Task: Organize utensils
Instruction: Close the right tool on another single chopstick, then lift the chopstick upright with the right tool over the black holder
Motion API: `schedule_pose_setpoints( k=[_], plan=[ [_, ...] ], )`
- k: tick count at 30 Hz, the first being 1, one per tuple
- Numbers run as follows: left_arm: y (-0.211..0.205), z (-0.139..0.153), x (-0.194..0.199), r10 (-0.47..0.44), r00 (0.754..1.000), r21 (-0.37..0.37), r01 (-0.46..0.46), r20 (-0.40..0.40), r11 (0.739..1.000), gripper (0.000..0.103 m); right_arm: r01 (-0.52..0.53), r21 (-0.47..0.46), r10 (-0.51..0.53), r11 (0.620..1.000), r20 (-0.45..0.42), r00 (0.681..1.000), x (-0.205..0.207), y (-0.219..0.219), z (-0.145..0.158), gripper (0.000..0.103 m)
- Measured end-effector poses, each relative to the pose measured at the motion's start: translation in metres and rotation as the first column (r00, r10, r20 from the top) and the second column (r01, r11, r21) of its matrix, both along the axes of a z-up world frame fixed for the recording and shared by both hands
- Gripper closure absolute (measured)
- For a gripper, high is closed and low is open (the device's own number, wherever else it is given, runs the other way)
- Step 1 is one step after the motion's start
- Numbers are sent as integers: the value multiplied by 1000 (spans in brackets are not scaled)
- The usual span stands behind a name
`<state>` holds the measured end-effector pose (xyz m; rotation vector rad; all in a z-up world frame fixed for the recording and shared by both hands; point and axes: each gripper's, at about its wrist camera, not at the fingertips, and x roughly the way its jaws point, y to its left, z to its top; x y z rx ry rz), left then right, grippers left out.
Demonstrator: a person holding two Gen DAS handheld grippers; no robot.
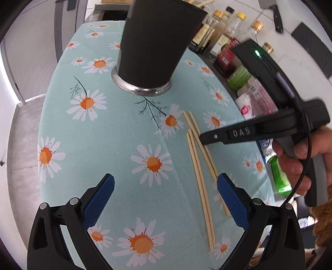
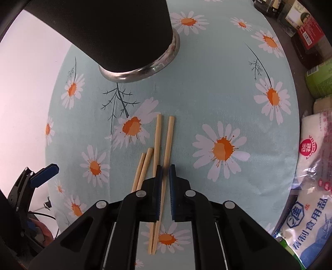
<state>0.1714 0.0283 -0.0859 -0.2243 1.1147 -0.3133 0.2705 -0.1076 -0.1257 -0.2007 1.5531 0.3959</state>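
Note:
Several wooden chopsticks (image 1: 200, 178) lie on the daisy tablecloth (image 1: 116, 128). A black utensil holder (image 1: 153, 45) with a metal base stands behind them; it also fills the top left of the right wrist view (image 2: 124, 31). My right gripper (image 2: 165, 172) points straight down, its blue pads shut on the rightmost chopstick (image 2: 169, 137), which still rests on the cloth. The left wrist view shows the right gripper (image 1: 204, 139) from the side, held by a hand (image 1: 294, 166). My left gripper (image 1: 166, 178) hovers open over the cloth, left of the chopsticks, with nothing between its fingers.
Sauce bottles (image 1: 217, 37), jars and packets (image 1: 257, 101) crowd the table's right edge. A bag of salt (image 2: 311, 187) lies close on the right. A cleaver (image 1: 274, 14) hangs on the tiled wall. The cloth's left edge drops to the floor (image 1: 22, 128).

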Motion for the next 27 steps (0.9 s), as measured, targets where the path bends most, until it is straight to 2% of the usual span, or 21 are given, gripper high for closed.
schedule_pose_setpoints(
  k=[4,11,17,22,23,26,27],
  plan=[
    [0,-2,-3,-13,1000,23,13,-13,1000,7,21,-29,-21,999,-16,1000,3,10,-3,98],
    [-3,-5,-4,-30,999,73,33,-45,997,7,-10,-63,10,998,-2,1000,2,25,-4,99],
    [-12,-11,-1,-52,991,52,59,-125,997,7,79,73,-74,994,-68,995,-1,-8,-3,98],
    [-18,-15,8,-26,982,40,34,-188,999,8,79,134,-70,988,-66,995,-16,-35,5,98],
    [-18,-17,12,-1,975,41,10,-221,999,8,75,152,-66,986,-62,996,-19,-40,9,98],
    [-22,-19,21,40,958,48,-28,-284,998,15,52,196,-46,979,-37,998,-25,-48,22,98],
    [-24,-20,24,51,953,65,-33,-298,997,22,51,213,-45,976,-31,998,-26,-50,26,98]
  ],
)
